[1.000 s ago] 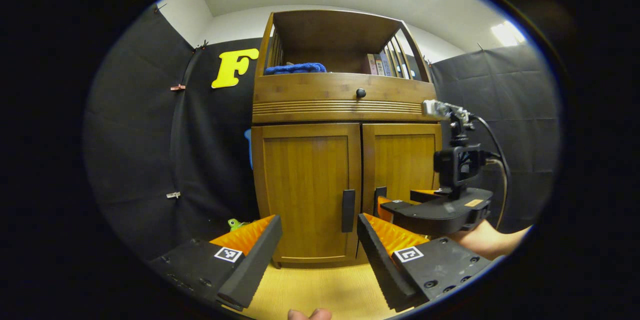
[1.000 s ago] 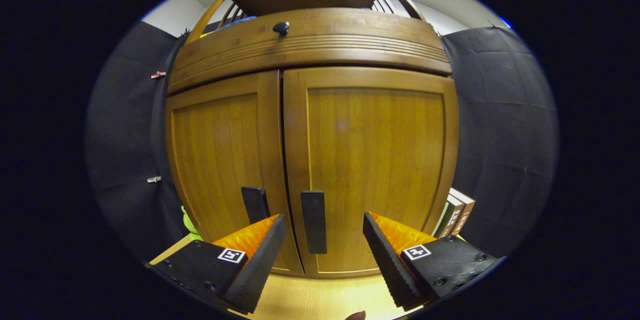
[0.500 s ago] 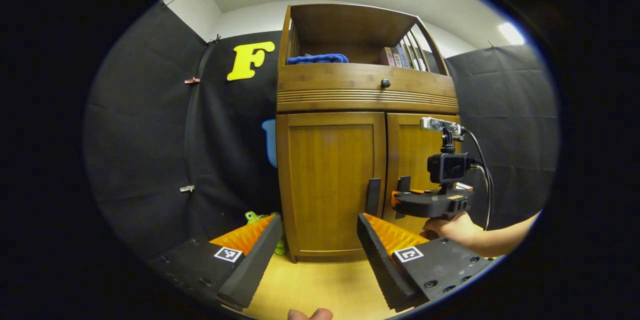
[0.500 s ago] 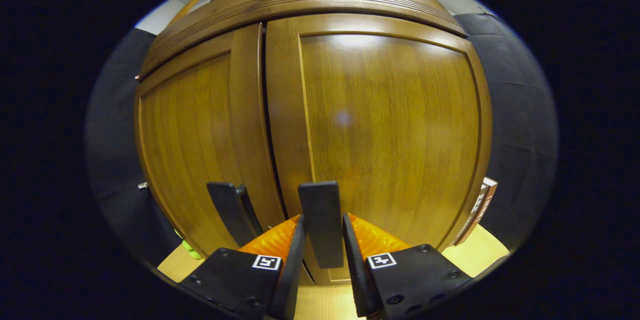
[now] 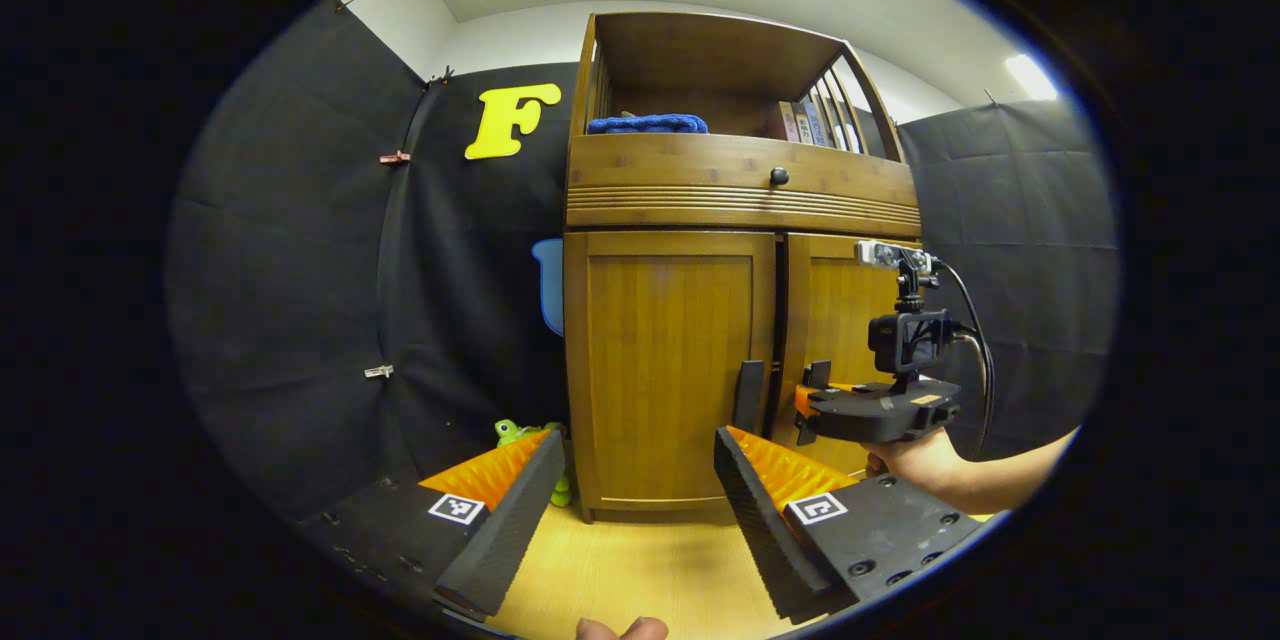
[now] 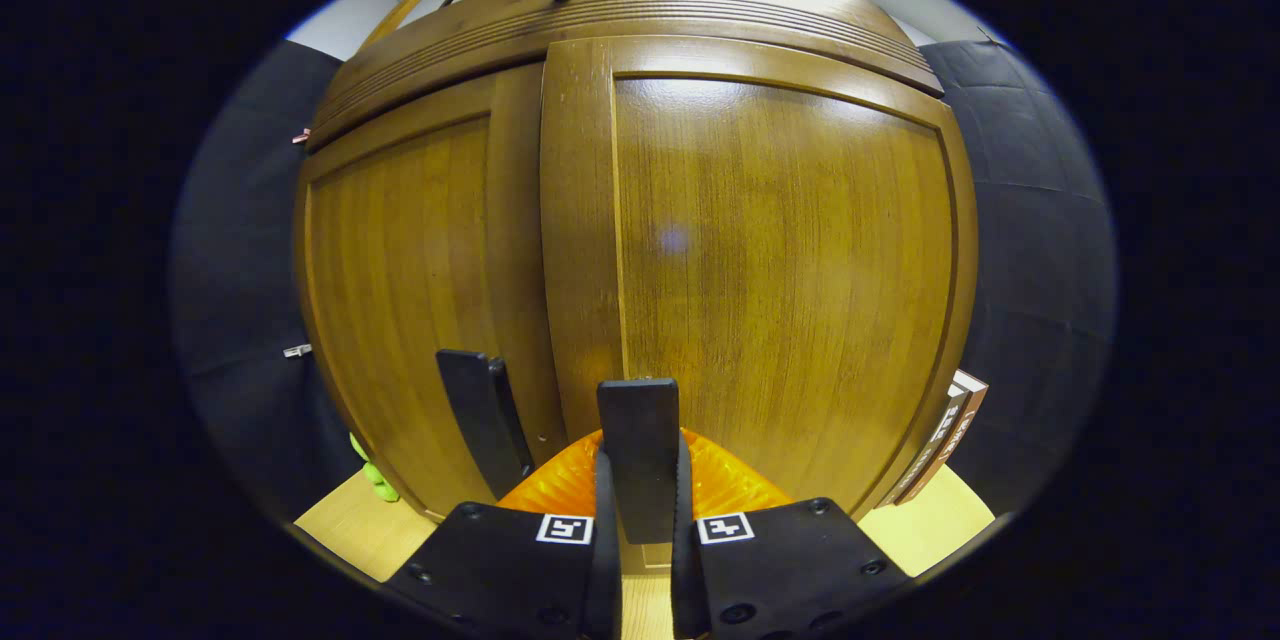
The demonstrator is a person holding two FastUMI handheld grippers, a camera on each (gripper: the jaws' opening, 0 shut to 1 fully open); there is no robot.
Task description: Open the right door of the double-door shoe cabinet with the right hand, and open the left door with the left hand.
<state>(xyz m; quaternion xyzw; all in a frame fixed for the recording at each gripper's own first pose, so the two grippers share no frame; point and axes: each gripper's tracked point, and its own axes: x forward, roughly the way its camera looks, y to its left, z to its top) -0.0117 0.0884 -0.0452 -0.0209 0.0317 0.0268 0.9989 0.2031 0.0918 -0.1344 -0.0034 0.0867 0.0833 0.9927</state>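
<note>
Black cloth hangs on every side of the booth, under a white ceiling with strip lights, and a pale wooden floor [image 5: 640, 570] runs up to the foot of a double-door shoe cabinet [image 5: 740, 200] of honey-brown wood that stands against the back cloth. Above its two doors there is a ribbed band with a small dark knob [image 5: 779, 177], and over that an open shelf where a folded blue cloth [image 5: 647, 124] lies toward the left edge and a few books [image 5: 805, 122] stand at the right; their spines are too small to read. A small green toy [image 5: 520, 435] sits on the floor at the cabinet's left corner, and more books [image 6: 945, 435] lean at its right corner, their lettering too blurred to make out. The left gripper [image 5: 635, 490] hangs back from the cabinet with its jaws spread wide and nothing between them, aimed at the left door [image 5: 665, 370], whose dark handle [image 5: 748, 397] is untouched. The right gripper [image 6: 640, 560], held in a hand [image 5: 915, 460], is pressed close to the right door [image 6: 780, 270], and its jaws are clamped from both sides on that door's dark upright handle [image 6: 640, 450]. The right door's inner edge stands slightly proud of the left door, with a dark gap showing between the two.
</note>
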